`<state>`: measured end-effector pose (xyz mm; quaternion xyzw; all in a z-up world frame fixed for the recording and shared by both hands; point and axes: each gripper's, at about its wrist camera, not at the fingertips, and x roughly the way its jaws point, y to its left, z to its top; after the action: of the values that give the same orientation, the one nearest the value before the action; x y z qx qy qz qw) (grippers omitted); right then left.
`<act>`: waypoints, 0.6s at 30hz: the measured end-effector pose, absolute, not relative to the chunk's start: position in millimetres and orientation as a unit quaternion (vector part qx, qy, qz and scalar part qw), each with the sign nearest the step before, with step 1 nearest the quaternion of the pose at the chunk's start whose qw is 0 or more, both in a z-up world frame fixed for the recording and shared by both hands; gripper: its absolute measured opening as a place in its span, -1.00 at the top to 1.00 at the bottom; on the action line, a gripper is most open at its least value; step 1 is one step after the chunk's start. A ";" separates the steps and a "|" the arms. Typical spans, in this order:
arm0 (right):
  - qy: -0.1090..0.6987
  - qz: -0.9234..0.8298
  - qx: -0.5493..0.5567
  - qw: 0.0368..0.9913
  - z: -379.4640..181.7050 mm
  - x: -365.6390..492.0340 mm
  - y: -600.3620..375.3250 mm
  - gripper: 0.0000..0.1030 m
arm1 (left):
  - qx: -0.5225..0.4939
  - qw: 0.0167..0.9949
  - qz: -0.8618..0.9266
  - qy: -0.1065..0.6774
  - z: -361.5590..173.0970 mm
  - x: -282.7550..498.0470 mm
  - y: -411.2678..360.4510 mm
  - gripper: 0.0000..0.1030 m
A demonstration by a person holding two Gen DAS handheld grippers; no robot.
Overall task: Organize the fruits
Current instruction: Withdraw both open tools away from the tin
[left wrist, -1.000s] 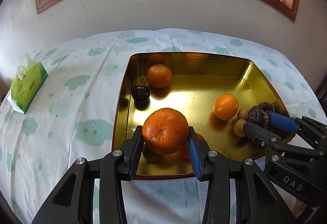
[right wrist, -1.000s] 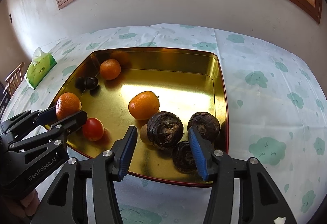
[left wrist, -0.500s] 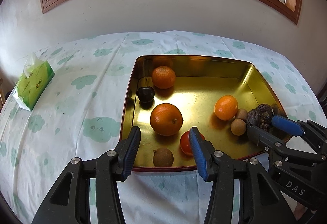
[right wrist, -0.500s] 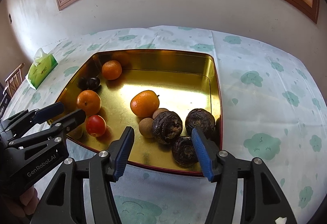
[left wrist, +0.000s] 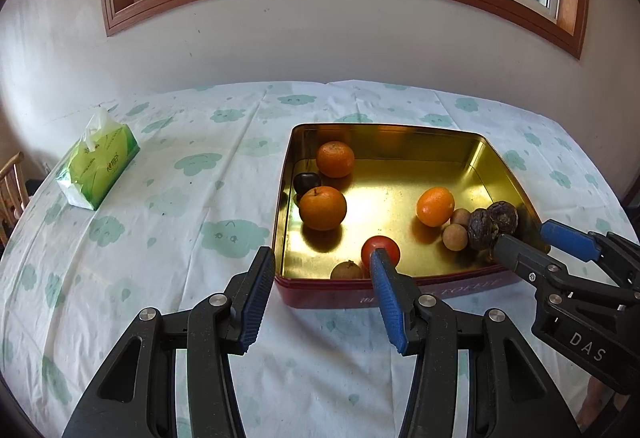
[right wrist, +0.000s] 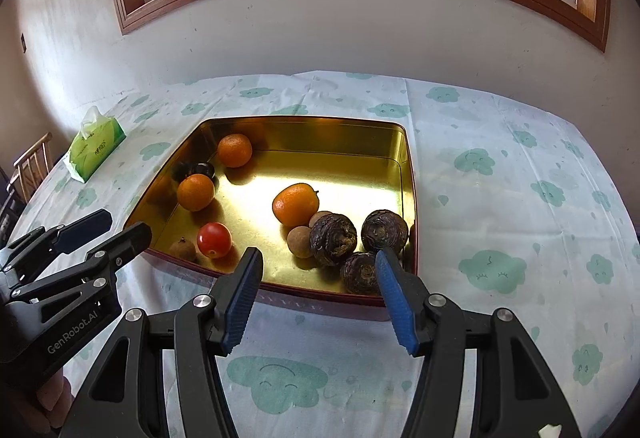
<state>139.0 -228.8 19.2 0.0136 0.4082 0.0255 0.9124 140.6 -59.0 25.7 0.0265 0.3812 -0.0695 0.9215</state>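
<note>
Left wrist view: left tongs [left wrist: 322, 262] spread wide, nothing between the pads, hovering at the near left corner of the gold tray [left wrist: 384, 132] on the desk [left wrist: 180, 198]. Right tongs [right wrist: 318, 260] also gaping and empty, at the near right edge of the tray.

Fruit all inside the tray. Left side: far orange [left wrist: 335, 159], dark plum [left wrist: 307, 182] just near of it, near orange [left wrist: 322, 208] touching or almost touching the plum. Near edge: red tomato [left wrist: 380, 252] partly behind the left tongs' right pad, brown longan [left wrist: 346, 271] just left of it. Middle right: mandarin [right wrist: 295, 204], two more small brown longans [right wrist: 299, 242] beside it. Near right corner: three dark water chestnuts [right wrist: 333, 239] clustered, touching each other.

Green tissue pack [left wrist: 100, 166] sits far left on the cloud-print tablecloth [right wrist: 500, 198], well apart from the tray. Wooden chair [right wrist: 34, 158] visible past the desk's left edge.
</note>
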 end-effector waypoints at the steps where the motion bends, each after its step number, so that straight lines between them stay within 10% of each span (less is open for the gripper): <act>1: 0.408 0.026 0.012 0.913 19.7 136.0 -228.1 -0.09 | 0.027 0.921 -0.070 0.382 26.4 137.3 -57.6 0.01; 18: 0.396 0.031 0.010 0.917 23.4 81.9 -213.0 -0.09 | 0.033 0.921 -0.053 0.384 23.5 81.4 -47.8 0.01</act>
<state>81.9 -213.0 23.4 0.0096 0.3965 0.0310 0.9175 81.4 -47.8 23.5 0.0328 0.3839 -0.0530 0.9213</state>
